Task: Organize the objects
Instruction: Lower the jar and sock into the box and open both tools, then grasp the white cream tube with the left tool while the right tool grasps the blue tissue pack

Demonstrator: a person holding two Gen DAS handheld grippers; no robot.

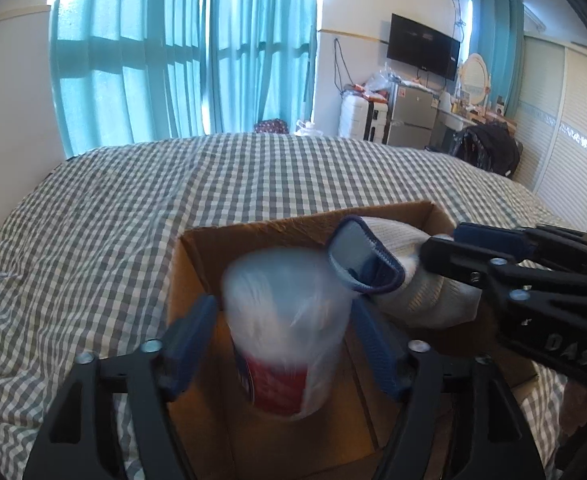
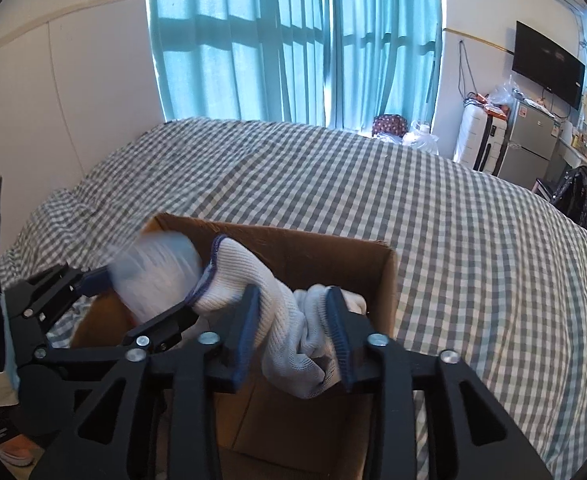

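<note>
An open cardboard box (image 1: 253, 232) sits on the checked bed; it also shows in the right wrist view (image 2: 373, 256). My left gripper (image 1: 285, 336) is over the box, its jaws apart around a blurred clear plastic-wrapped roll with a red label (image 1: 285, 328), which looks loose between the pads. The roll also shows in the right wrist view (image 2: 157, 276). My right gripper (image 2: 293, 328) is shut on a white knit glove with a blue cuff (image 2: 285, 320), held over the box's right half. The glove (image 1: 389, 264) and right gripper (image 1: 453, 248) show in the left wrist view.
The grey-and-white checked bed cover (image 1: 173, 184) spreads around the box. Teal curtains (image 1: 181, 52) hang behind the bed. A wall television (image 1: 423, 46), a small fridge (image 1: 411, 118) and a white suitcase (image 1: 359, 118) stand at the far right.
</note>
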